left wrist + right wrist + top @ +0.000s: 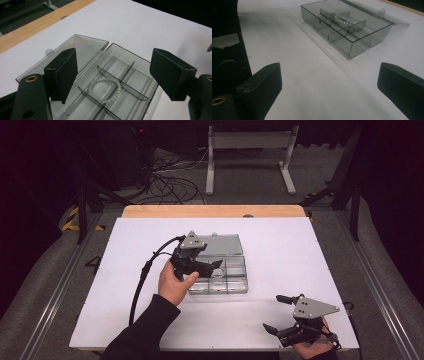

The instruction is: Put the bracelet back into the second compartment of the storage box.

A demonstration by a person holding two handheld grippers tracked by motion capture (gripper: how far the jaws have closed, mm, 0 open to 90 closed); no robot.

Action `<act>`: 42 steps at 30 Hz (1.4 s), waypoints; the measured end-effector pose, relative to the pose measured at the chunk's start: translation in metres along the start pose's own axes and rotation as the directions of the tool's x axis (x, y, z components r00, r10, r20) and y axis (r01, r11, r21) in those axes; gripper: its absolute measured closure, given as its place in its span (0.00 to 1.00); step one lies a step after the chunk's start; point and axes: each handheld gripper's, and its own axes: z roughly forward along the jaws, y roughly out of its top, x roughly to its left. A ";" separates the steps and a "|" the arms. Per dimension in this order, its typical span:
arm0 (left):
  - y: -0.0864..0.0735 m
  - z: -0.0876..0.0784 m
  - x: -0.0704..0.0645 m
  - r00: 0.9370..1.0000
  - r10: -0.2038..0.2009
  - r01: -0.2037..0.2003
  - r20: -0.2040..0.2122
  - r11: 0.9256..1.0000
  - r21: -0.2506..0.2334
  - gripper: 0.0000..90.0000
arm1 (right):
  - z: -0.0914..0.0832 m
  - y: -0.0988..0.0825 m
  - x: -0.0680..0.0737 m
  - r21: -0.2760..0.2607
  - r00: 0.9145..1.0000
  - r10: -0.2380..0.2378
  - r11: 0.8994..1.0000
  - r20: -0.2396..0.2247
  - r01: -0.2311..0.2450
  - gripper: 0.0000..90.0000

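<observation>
The box (130,82) is lying directly ahead of and below the left gripper (113,75), its lid (82,47) lying flat beyond the left jaw. The bracelet (107,88) is sitting in a middle compartment, between the jaws. The right gripper (280,312) is hovering well apart, the box lying ahead of it.
</observation>
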 end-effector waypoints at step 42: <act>-0.019 -0.072 -0.022 0.997 0.083 -0.083 0.004 0.993 -0.088 0.25 | 0.000 0.000 0.001 0.003 1.000 0.004 1.000 0.004 -0.004 0.07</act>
